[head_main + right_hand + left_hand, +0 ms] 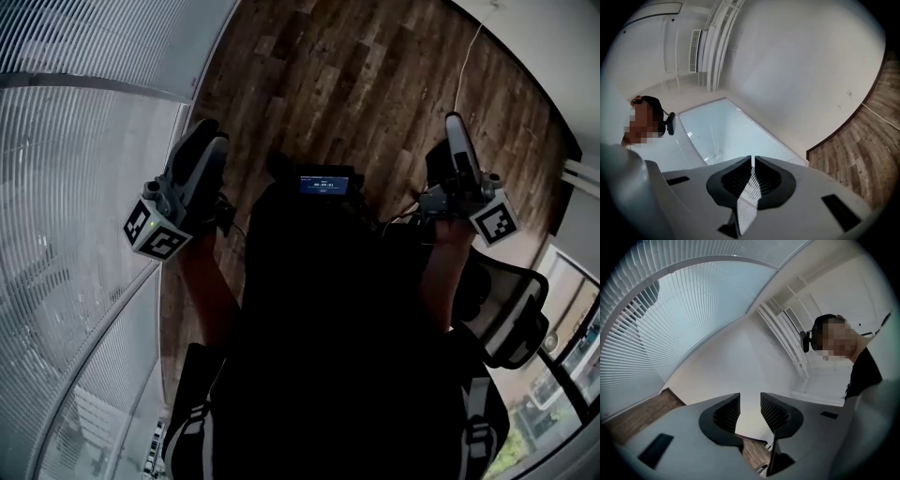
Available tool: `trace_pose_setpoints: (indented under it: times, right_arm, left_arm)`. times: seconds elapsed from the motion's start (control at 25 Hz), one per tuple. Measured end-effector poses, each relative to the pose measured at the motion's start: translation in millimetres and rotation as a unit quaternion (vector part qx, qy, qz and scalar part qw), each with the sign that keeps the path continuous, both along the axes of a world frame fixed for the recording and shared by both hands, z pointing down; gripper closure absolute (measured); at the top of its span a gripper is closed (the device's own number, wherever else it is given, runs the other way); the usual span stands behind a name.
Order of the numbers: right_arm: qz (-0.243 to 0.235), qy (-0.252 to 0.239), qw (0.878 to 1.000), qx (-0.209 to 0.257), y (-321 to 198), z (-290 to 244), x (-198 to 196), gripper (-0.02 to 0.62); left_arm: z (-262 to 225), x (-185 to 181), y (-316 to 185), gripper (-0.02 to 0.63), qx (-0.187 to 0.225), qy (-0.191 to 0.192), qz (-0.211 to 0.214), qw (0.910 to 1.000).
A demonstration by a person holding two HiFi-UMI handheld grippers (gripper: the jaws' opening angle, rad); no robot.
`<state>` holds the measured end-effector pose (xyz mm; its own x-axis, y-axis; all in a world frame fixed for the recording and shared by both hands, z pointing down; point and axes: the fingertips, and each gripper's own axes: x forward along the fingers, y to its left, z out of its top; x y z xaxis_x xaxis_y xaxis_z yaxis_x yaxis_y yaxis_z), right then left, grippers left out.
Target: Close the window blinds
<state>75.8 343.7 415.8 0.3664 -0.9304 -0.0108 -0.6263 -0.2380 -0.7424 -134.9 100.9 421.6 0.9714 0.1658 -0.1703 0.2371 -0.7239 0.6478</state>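
Note:
White slatted window blinds [66, 187] cover the curved glass on my left; their slats lie close together. They also fill the upper left of the left gripper view as blinds [670, 319], and lie behind the jaws in the right gripper view as blinds [726, 131]. My left gripper [208, 133] is held up beside the blinds, apart from them. Its jaws [750, 401] stand a little apart with nothing between them. My right gripper [454, 122] is raised over the floor, far from the blinds. Its jaws [753, 161] meet at the tips and hold nothing.
A dark wood floor [375, 84] stretches ahead, with a thin white cable [466, 66] across it. A black mesh office chair [511, 309] stands close at my right. A small lit screen [325, 183] hangs on the person's chest. White pipes [787, 333] run along the ceiling.

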Motion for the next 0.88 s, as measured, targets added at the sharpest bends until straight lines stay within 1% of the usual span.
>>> trace_pose_setpoints:
  times: [0.28,0.56,0.76,0.88]
  right_arm:
    - [-0.014,0.005,1.0,-0.005,-17,-22,-6,0.586]
    - [-0.028,0.009,1.0,-0.001,-24,-28,-9,0.586]
    - [-0.038,0.003,0.999,0.006,-28,-24,1,0.586]
    - [-0.035,-0.01,0.999,-0.004,-26,-6,13,0.586]
  left_arm:
    - [-21,-6,-7,0.46,-0.009,0.008,-0.01,0.9999]
    - [-25,-15,-12,0.46,0.002,0.018,-0.028,0.9994]
    - [-29,-15,-12,0.46,0.012,0.012,-0.043,0.9989]
    - [-14,-12,-12,0.46,0.006,-0.003,-0.054,0.9985]
